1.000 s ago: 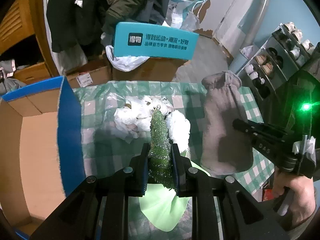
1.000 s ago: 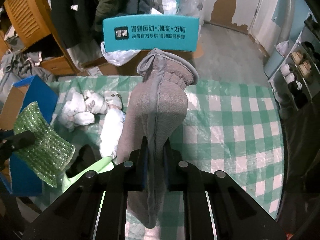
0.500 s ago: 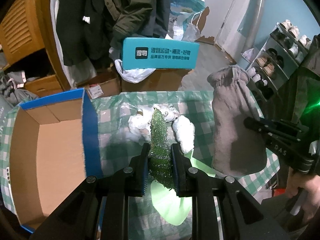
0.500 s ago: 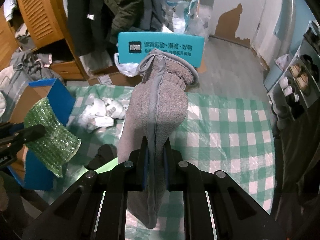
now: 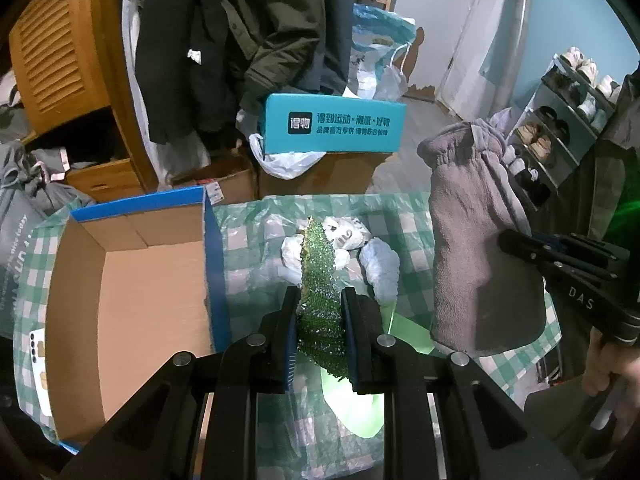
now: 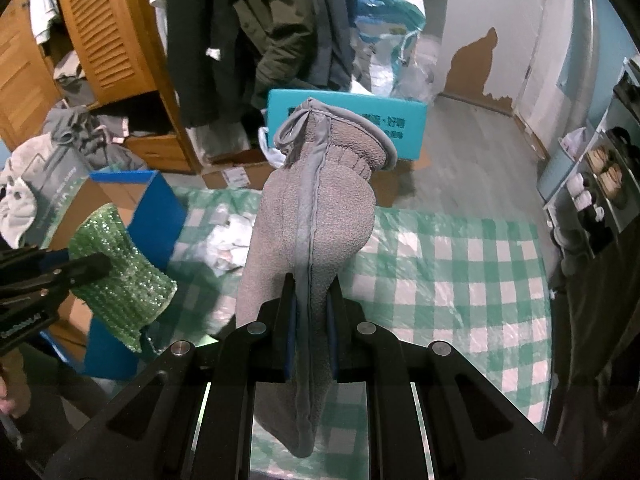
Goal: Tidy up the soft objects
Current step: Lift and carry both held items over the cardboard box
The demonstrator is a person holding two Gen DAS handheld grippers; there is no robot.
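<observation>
My left gripper (image 5: 320, 300) is shut on a sparkly green knitted cloth (image 5: 320, 280), held above the green-checked table (image 5: 248, 248). My right gripper (image 6: 311, 284) is shut on a grey fleece glove (image 6: 312, 216), cuff pointing away, also lifted off the table. Each wrist view shows the other tool: the grey glove (image 5: 476, 256) hangs at the right of the left view, the green cloth (image 6: 120, 276) at the left of the right view. An open cardboard box (image 5: 132, 280) with blue rim stands left of the green cloth. White socks (image 5: 348, 240) lie bunched on the table beyond.
A pale green sheet (image 5: 356, 404) lies under the left gripper. Beyond the table stand a teal box (image 5: 336, 124), cardboard cartons, hanging coats (image 5: 240, 40) and a wooden cabinet (image 5: 60, 52). A shoe rack (image 5: 560, 120) is at the right. A phone (image 5: 38, 364) lies left of the box.
Both grippers have risen with their loads still gripped; the table and socks look smaller and farther, and more of the cardboard box has come into the left view.
</observation>
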